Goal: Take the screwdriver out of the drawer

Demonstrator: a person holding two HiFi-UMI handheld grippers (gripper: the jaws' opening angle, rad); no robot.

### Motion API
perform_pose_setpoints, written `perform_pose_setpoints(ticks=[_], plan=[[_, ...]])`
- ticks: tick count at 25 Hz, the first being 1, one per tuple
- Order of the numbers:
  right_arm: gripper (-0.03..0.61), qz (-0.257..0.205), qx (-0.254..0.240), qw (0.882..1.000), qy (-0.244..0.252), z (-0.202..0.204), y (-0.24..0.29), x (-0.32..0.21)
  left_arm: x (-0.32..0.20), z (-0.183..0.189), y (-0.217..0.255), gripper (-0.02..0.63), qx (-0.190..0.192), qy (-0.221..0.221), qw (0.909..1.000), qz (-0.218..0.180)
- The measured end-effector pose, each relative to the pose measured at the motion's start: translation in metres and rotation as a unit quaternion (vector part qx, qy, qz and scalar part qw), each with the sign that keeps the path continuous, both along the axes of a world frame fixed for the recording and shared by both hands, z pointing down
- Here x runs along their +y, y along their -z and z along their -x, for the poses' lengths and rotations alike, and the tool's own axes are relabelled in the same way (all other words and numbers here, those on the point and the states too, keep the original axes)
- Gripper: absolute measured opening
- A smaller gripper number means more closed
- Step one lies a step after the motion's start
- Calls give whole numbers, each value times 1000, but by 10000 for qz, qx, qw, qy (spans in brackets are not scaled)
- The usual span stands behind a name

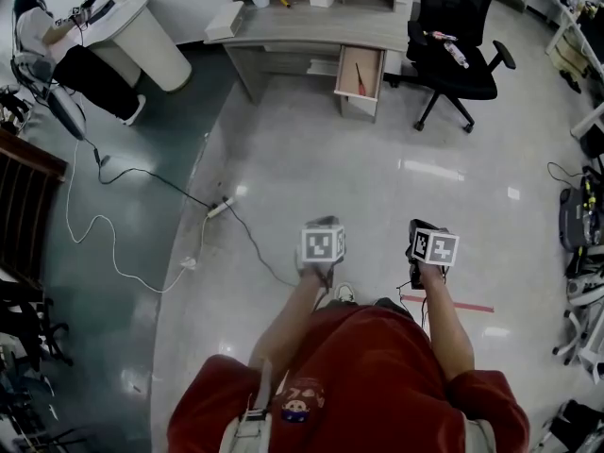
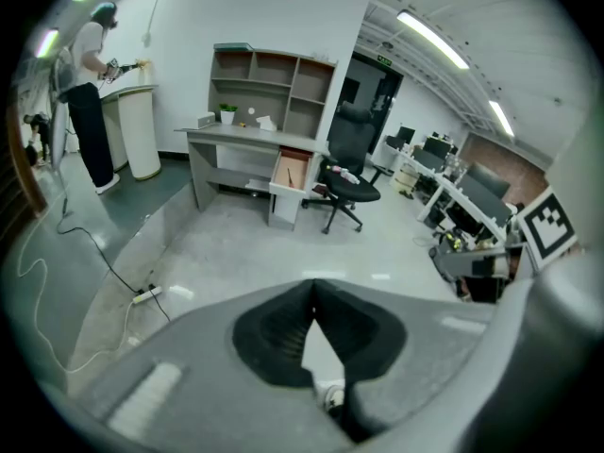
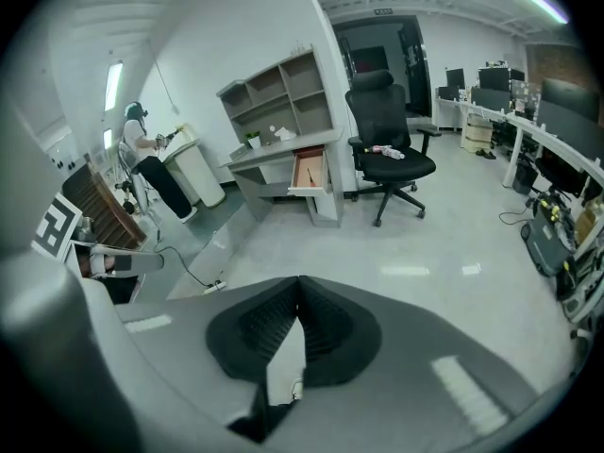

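Left claw: jaws pressed tip to tip, nothing between them, pointed forward and steeply down.
Right claw: jaws likewise closed and empty, at the same downward tilt.
Arms: left forearm and right forearm, both bare, reach forward side by side from red sleeves.
Spacing: the two claws are held level with each other, apart, not touching.
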State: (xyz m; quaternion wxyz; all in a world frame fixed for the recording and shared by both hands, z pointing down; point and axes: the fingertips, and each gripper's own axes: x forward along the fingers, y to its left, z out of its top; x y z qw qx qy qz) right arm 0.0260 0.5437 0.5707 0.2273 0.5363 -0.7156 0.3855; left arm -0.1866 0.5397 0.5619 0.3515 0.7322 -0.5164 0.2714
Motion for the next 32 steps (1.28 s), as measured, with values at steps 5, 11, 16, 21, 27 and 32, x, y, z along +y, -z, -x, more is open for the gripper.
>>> perform_pose_setpoints(ticks=[5, 11, 16, 21, 27, 32], plan=[[2, -66, 89, 9999, 0, 20, 0, -18, -20, 23, -1, -2, 59, 45, 10000, -39], [2, 7, 117, 9999, -6, 24, -5, -37, -41, 23, -4, -2, 64, -19, 10000, 11], [2, 111, 51, 9999, -69, 13, -20, -67, -72, 12, -14, -2, 25, -76, 9999, 92], [2, 141, -28, 9999, -92, -15, -26, -114, -120, -13, -16, -2, -23, -35, 9999, 119], [2, 170, -156, 9997, -108, -48, -21, -179, -181, -49, -14, -2, -81, -103, 9997, 221], [2, 241, -227, 9994, -125, -84, -20, -227, -228, -86, -11, -2, -159, -149, 9992, 326]])
